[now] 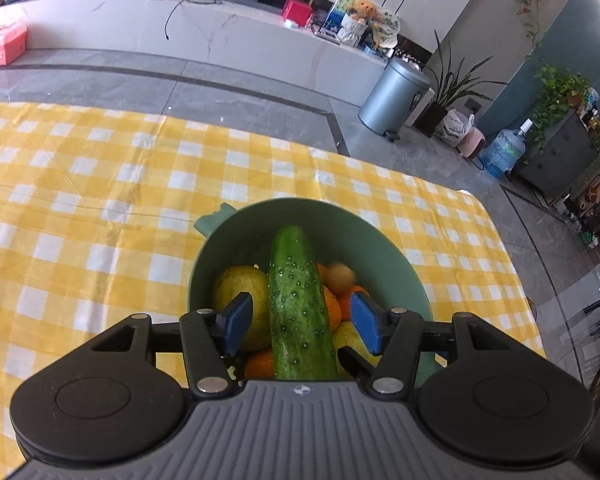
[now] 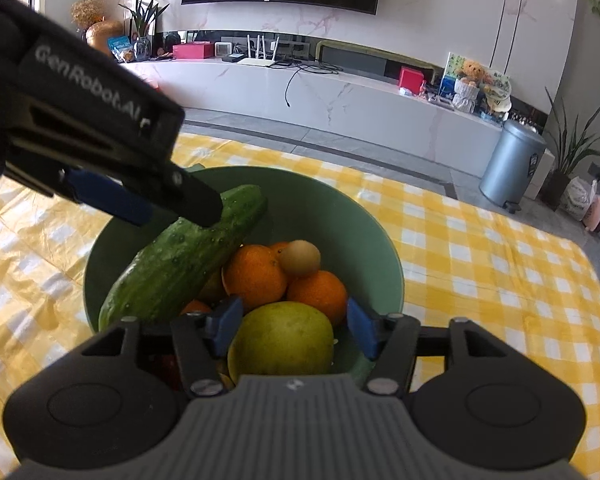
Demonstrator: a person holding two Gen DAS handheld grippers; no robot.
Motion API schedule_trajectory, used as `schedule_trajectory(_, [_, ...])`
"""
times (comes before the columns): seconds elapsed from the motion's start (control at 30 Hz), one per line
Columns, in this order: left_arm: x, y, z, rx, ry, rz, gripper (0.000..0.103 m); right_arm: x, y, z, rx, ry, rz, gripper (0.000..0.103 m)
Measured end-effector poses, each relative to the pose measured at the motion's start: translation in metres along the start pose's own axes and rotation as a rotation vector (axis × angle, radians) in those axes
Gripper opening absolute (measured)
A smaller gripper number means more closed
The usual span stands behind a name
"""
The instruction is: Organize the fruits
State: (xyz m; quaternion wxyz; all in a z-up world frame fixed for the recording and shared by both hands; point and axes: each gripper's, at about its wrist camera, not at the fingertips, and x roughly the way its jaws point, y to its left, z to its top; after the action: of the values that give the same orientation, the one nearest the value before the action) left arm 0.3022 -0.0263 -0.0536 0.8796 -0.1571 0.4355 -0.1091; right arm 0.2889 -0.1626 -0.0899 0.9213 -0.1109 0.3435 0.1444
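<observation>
Judging the risks first, we think the green bowl, low in the middle of both frames on the yellow checked cloth, could slide or tip if either claw pushes on the heaped fruit. Our left claw stands spread, its blue pads either side of the cucumber without visibly pressing it, so it could roll off the pile when squeezed. Our right claw is also spread, flanking the yellow-green pear but seemingly not clamped; closing there might nudge the oranges behind. The cucumber is long, bumpy, wet-looking and tilted. The small brown fruit perched on top looks likeliest to tumble.
</observation>
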Motion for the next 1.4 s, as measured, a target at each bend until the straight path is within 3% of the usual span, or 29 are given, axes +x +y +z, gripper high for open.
schedule_trajectory(0.4, [-0.056,-0.02,-0.008,0.127,-0.085,0.005,0.067,-0.039,0.005,0.009,-0.024,-0.031,-0.061,0.072])
schedule_trajectory(0.73, [-0.108,-0.026,-0.032,0.201,-0.112,-0.003,0.067,-0.099,0.011,0.01,0.034,-0.112,-0.042,0.082])
schedule_trajectory(1.1, [-0.158,-0.013,-0.072,0.229,-0.15,0.036,0.067,-0.173,0.03,-0.007,0.121,-0.184,-0.014,0.085])
schedule_trajectory(1.4, [-0.189,-0.009,-0.102,0.251,-0.26,0.12,0.066,-0.219,0.056,-0.019,0.15,-0.234,0.001,0.091])
